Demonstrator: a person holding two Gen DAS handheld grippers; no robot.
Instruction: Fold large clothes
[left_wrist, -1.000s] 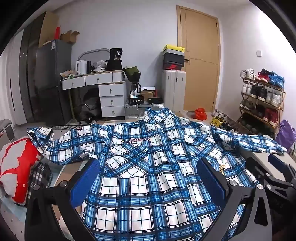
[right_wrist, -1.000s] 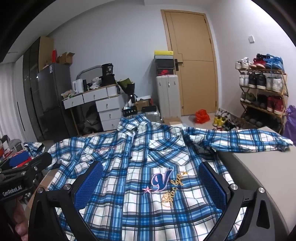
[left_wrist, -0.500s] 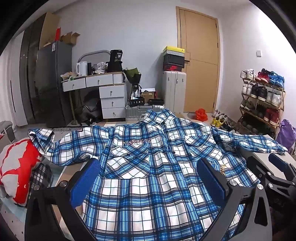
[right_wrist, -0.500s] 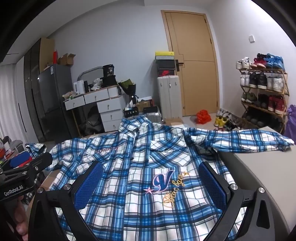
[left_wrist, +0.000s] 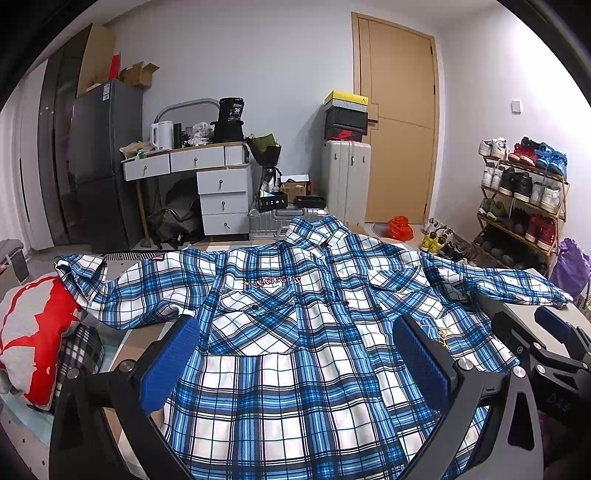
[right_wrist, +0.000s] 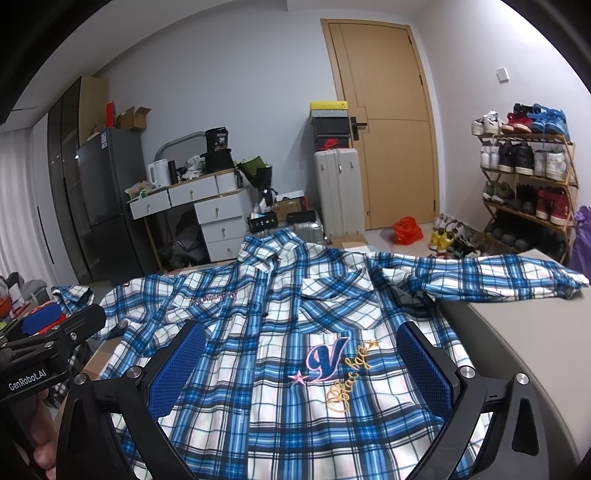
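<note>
1. While both grippers are hovering low over its hem end, the blue-and-white plaid shirt (left_wrist: 295, 332) is lying front-up and spread flat on the grey table (right_wrist: 517, 332), its collar pointing toward the far wall.
2. The left gripper (left_wrist: 295, 362) is holding its jaws wide apart, the blue pads (left_wrist: 168, 362) standing on either side of the shirt's lower left panel and gripping nothing.
3. The right gripper (right_wrist: 299, 369) is likewise gaping wide and holding nothing, its blue pads (right_wrist: 424, 369) framing the embroidered "V" logo (right_wrist: 325, 360) and gold script on the shirt front.
4. One sleeve (right_wrist: 480, 271) is stretching out across the table's right side, while the other sleeve (left_wrist: 110, 280) is reaching toward a red-and-grey cushion (left_wrist: 37, 332) at the left.
5. Each gripper is showing at the edge of the other's view, side by side.
6. Behind the table, a white desk with drawers (left_wrist: 207, 184), a pale suitcase (left_wrist: 345, 177), a wooden door (left_wrist: 397, 122) and a shoe rack (left_wrist: 524, 195) are standing along the walls.
</note>
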